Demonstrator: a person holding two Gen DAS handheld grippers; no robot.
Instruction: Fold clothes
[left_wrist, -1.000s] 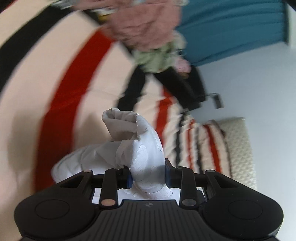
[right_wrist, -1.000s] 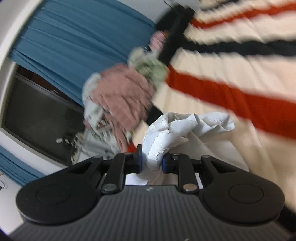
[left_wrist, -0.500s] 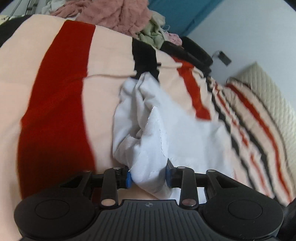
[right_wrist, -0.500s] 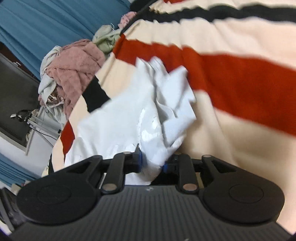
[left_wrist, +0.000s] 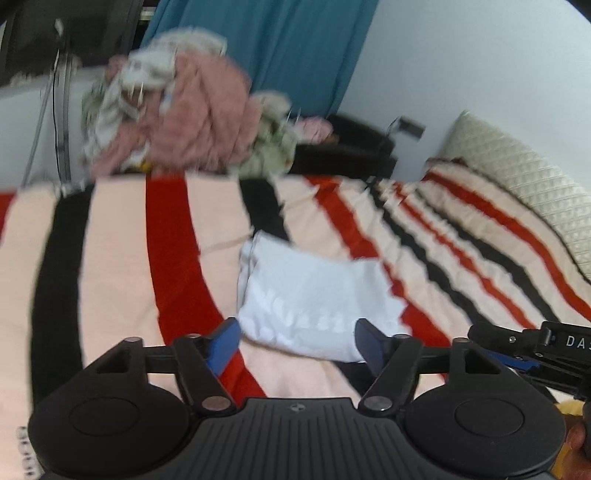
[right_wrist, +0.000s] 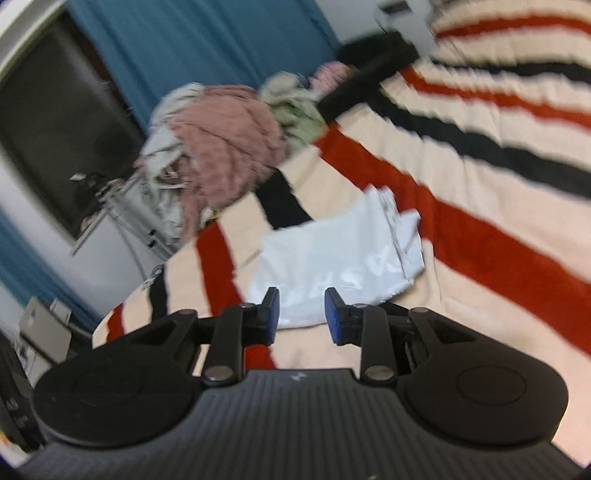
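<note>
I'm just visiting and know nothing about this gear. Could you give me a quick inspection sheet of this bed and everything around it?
Surface: striped blanket on a bed.
Job's things: white garment lying folded on the blanket.
Clutter: clothes pile at the far edge; pillow.
Grippers: left gripper and right gripper, jaws opening, nothing between them.
Cables: thin cable by the window, blurred.
Surroundings: blue curtain, white wall.
</note>
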